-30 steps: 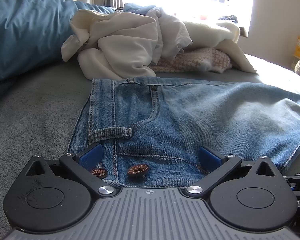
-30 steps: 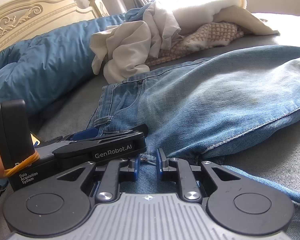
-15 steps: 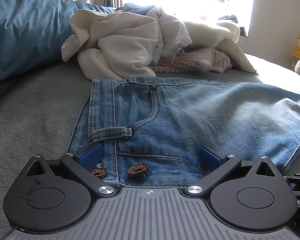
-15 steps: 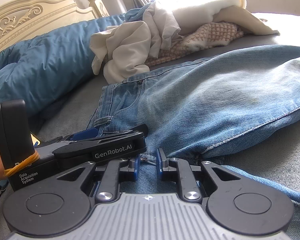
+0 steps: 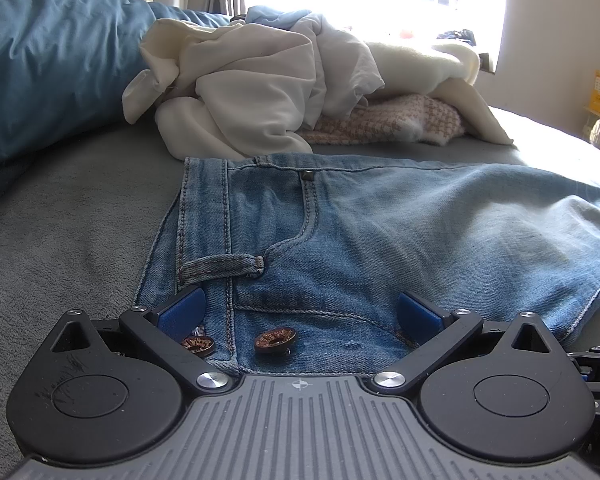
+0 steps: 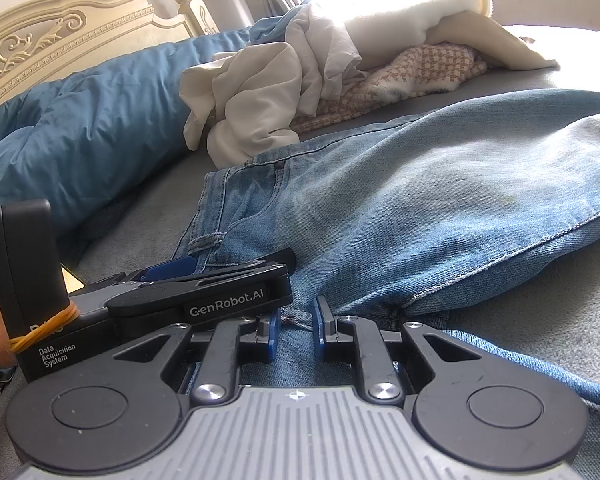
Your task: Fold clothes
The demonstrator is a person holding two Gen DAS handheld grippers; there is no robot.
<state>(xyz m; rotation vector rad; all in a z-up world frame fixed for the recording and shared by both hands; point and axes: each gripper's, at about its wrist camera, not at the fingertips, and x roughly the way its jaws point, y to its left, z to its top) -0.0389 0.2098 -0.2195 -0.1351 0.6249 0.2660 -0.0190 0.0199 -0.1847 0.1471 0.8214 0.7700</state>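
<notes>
Nothing had moved since the earlier frame. My left gripper (image 5: 298,312) sat wide open over the jeans (image 5: 380,240) flat on the bed (image 5: 60,208). My right gripper (image 6: 296,330) seemingly pinched a crotch fold; that shallow bite could slip when lifted.

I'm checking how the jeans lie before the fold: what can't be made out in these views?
- Light blue denim jeans: legs cut off by the right edge in both wrist views.
- Second brown metal button: partly hidden by the left claw's blue finger.
- Window area: overexposed in both views.
- Right claw: whether its pads press the denim is unclear.
</notes>
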